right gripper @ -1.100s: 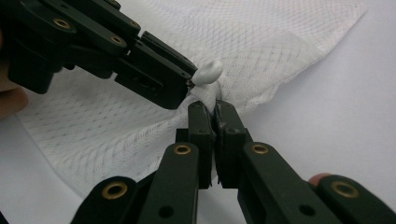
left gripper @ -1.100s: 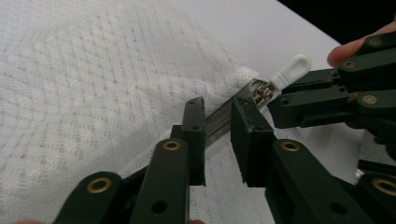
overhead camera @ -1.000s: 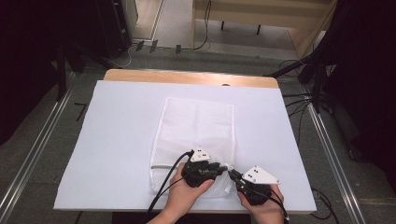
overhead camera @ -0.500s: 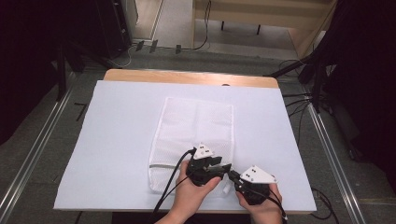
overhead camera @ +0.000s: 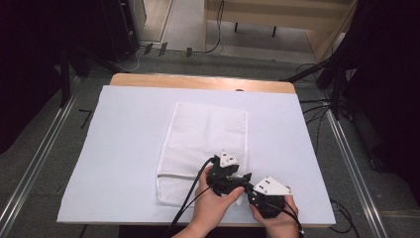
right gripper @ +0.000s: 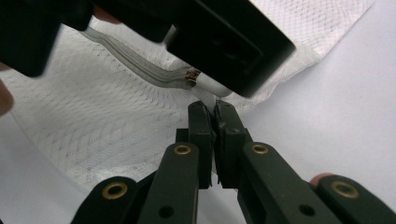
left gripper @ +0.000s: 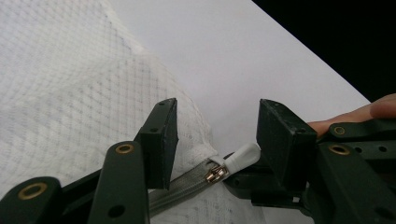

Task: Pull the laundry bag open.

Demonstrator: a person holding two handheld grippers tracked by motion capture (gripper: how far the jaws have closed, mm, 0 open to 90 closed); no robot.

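A white mesh laundry bag [overhead camera: 208, 148] lies flat on the white table cover [overhead camera: 124, 148], its zippered end toward the near edge. The left gripper [left gripper: 217, 135] stands at the bag's near right corner, jaws spread either side of the zip slider [left gripper: 215, 173] and its white pull tab [left gripper: 242, 156]. The right gripper [right gripper: 212, 114], just beside it, is pressed together on that tab. The mesh looks light, soft and limp — likely to bunch — so the stiff tab and zipper tape [right gripper: 135, 63] seem the surest holds.
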